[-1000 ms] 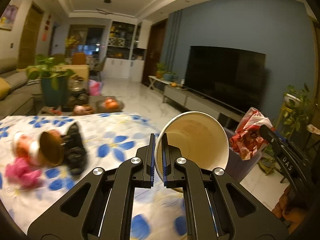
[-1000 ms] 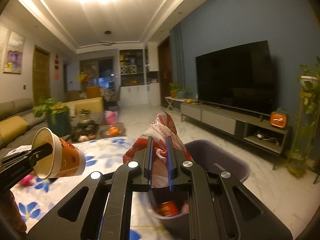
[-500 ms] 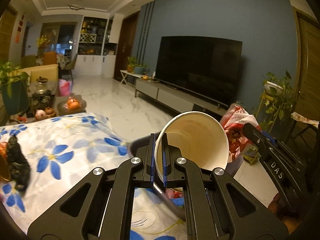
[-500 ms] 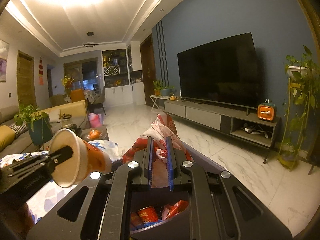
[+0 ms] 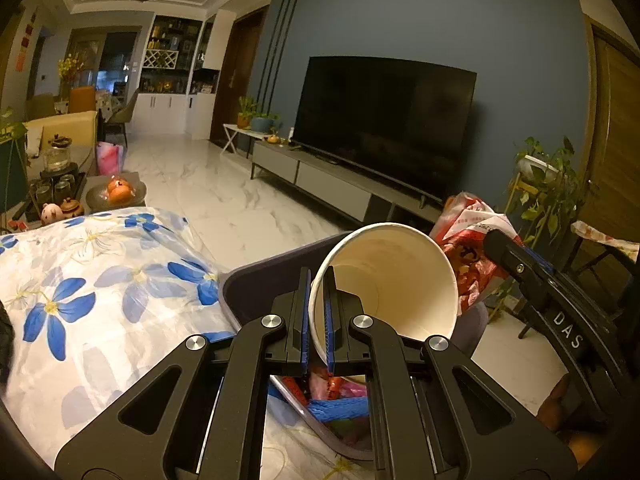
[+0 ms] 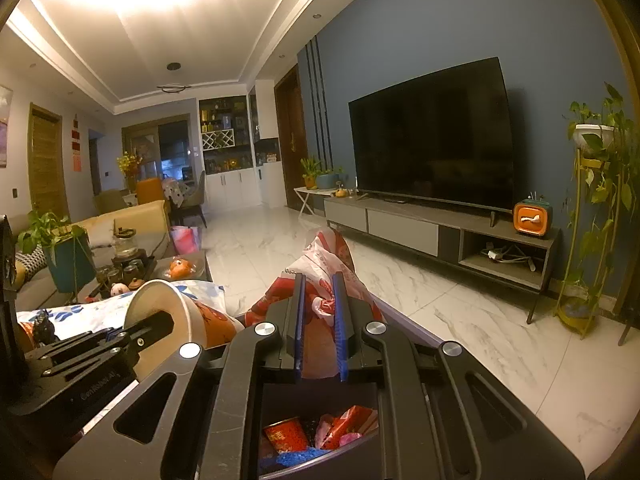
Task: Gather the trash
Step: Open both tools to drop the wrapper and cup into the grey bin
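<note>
The cup (image 5: pixel 390 284) sits at lower centre of the left wrist view, lying on its side with its mouth toward the camera. It is a paper cup, white inside and orange outside, and looks empty, so it should be very light. The wall is thin and would buckle under a hard squeeze. The left gripper (image 5: pixel 318 316) has it by the rim, one finger inside and one outside, pressed onto the paper edge. That is a fair place to hold, since the rolled lip is the stiffest part, but the cup can swing on such a narrow bite.

The bag (image 6: pixel 328 276), a crumpled red and white plastic one, fills the middle of the right wrist view. It is soft, limp and slick, and weighs almost nothing. The right gripper (image 6: pixel 319 312) pinches a bunched fold of it, the fingers close together with plastic between them. A bunched fold holds better than a single sheet, which could slip out.

Both pieces hang over the bin (image 5: pixel 264 288), a dark purple tub whose rim shows at lower centre of the left view. Inside it, at the bottom of the right view, lie a red can (image 6: pixel 286 436) and wrappers (image 6: pixel 348 424).

To the left is the floral tablecloth (image 5: pixel 100 280). Judging by the position, dropping both is the next step.
</note>
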{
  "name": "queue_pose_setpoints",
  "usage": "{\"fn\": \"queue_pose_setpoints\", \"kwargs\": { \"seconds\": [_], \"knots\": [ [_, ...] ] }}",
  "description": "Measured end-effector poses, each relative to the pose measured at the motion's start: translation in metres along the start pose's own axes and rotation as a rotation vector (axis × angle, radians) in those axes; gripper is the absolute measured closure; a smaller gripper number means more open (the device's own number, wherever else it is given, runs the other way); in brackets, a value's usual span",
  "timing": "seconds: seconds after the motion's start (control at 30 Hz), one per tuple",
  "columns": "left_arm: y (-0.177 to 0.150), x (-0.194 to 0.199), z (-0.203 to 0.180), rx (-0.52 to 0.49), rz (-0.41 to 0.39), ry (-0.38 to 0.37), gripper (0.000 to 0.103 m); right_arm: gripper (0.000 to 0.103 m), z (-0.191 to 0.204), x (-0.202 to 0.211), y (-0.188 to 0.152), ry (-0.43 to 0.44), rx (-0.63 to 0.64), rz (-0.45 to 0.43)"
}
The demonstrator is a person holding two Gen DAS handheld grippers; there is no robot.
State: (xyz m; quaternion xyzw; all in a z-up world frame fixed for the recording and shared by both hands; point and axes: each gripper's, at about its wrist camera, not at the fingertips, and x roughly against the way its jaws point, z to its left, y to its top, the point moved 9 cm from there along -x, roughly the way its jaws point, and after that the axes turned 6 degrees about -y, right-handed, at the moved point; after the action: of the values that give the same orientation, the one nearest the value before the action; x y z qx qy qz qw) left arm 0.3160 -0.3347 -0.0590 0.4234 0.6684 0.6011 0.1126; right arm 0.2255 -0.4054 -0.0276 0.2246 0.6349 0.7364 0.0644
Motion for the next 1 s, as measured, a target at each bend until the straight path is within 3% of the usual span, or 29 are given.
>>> {"fn": "queue_pose_setpoints", "kwargs": {
  "seconds": [0.27, 0.4, 0.47, 0.53, 0.7, 1.0],
  "knots": [
    [-0.007, -0.01, -0.001, 0.011, 0.017, -0.046, 0.095, 0.064, -0.004, -0.002, 0.002, -0.009, -0.019, -0.002],
    [-0.01, -0.007, 0.006, 0.022, 0.012, -0.034, 0.072, 0.063, -0.009, 0.0, 0.003, -0.01, -0.032, -0.007],
    [-0.01, -0.003, 0.009, 0.033, 0.008, -0.033, 0.066, 0.06, -0.008, 0.002, 0.003, -0.008, -0.033, -0.003],
    [-0.011, 0.004, 0.014, 0.035, -0.001, -0.005, 0.048, 0.055, -0.004, 0.005, 0.002, -0.011, -0.023, -0.004],
    [-0.011, 0.034, 0.032, 0.046, -0.039, 0.106, 0.025, 0.037, 0.001, 0.017, -0.002, -0.021, -0.002, -0.006],
    [-0.021, 0.108, 0.069, 0.078, -0.096, 0.303, 0.014, 0.017, 0.025, 0.045, -0.02, -0.007, 0.045, 0.021]
  ]
}}
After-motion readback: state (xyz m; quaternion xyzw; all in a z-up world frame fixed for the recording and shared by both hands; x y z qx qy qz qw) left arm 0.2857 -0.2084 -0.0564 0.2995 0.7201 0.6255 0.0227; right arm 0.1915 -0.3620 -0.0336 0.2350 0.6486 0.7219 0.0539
